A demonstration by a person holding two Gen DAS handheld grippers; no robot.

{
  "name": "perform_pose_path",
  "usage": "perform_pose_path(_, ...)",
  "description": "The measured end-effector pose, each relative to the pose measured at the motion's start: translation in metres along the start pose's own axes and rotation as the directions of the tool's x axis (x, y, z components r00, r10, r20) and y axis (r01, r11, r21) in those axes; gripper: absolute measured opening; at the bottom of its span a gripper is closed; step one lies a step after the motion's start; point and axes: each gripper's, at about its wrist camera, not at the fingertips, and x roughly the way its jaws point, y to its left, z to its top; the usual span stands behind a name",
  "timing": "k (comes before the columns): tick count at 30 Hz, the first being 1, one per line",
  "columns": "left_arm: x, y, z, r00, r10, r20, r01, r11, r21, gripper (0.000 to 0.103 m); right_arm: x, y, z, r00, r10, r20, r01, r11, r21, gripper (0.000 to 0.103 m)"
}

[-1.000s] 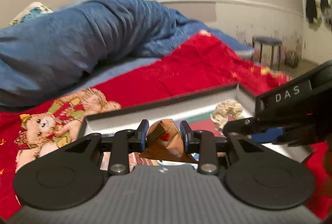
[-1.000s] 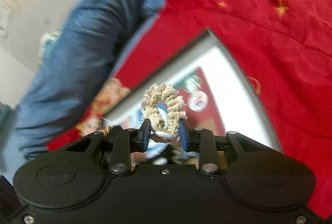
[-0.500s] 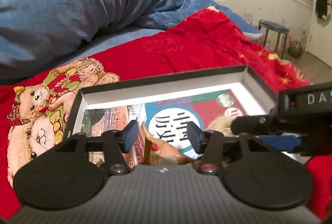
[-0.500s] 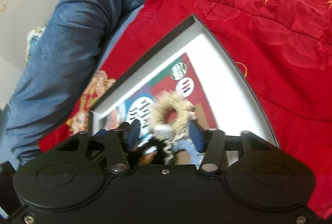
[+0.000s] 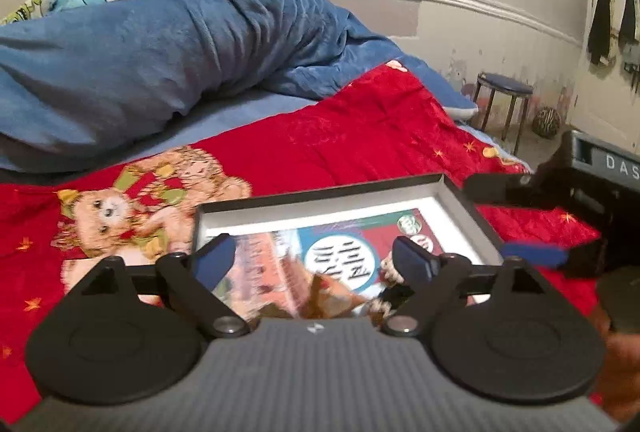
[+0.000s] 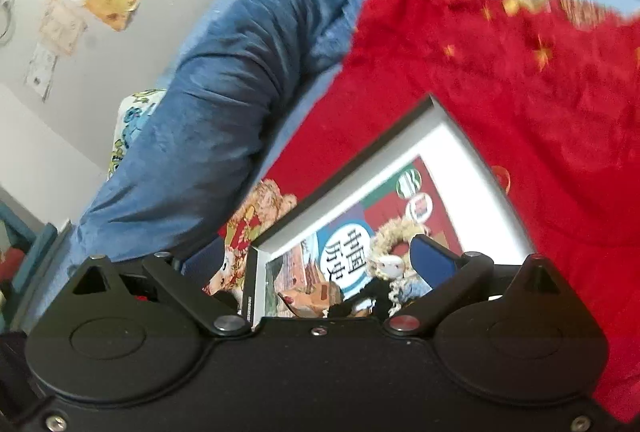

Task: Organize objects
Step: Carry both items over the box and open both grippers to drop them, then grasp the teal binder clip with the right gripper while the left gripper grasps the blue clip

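Left wrist view: "DAS" reads in pale letters on the grey housing of the right gripper, which enters from the right edge over the tray's right rim; white characters on a blue disc of the printed sheet are too blurred to read here. Left gripper spread wide, blue pads apart, gripping nothing. Below its gap a brown folded wrapper lies on the sheet inside the shallow dark-rimmed tray; a beige crocheted scrunchie shows partly, just beside the right pad. Tray sits on a red bear-print blanket, blue duvet behind. Right wrist view: the blue disc on the printed sheet reads "中国历史" in white; two small round logos near the sheet's far corner, unreadable. Right gripper likewise wide apart and empty. Scrunchie lies in the tray toward its right side, close by the right pad; contact unclear. Wrapper lies at the tray's near edge, left of the scrunchie.
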Motion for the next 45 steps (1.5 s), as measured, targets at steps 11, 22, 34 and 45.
perform_pose_path(11,-0.056,0.052,-0.053,0.991,0.104,-0.086,-0.124,0.954,-0.273,0.095,-0.063,0.06,-0.036,0.945,-0.261,0.199,0.322,0.852,-0.413,0.097)
perform_pose_path(22,-0.023,0.036,-0.106,0.935,0.143,-0.326,-0.177,0.981,-0.075,0.092,-0.003,0.072,-0.105,0.961,-0.225,-0.16,0.154,0.918,-0.366,0.079)
perform_pose_path(34,-0.015,0.022,-0.12,0.931,0.127,-0.343,-0.145,0.989,-0.025,0.077,0.037,0.059,-0.126,0.936,-0.253,-0.243,0.16,0.925,-0.345,0.06)
perform_pose_path(45,-0.01,0.015,-0.134,0.951,0.155,-0.267,-0.18,0.981,-0.072,0.06,0.05,0.051,-0.136,0.932,-0.204,-0.3,0.11,0.947,-0.301,0.051)
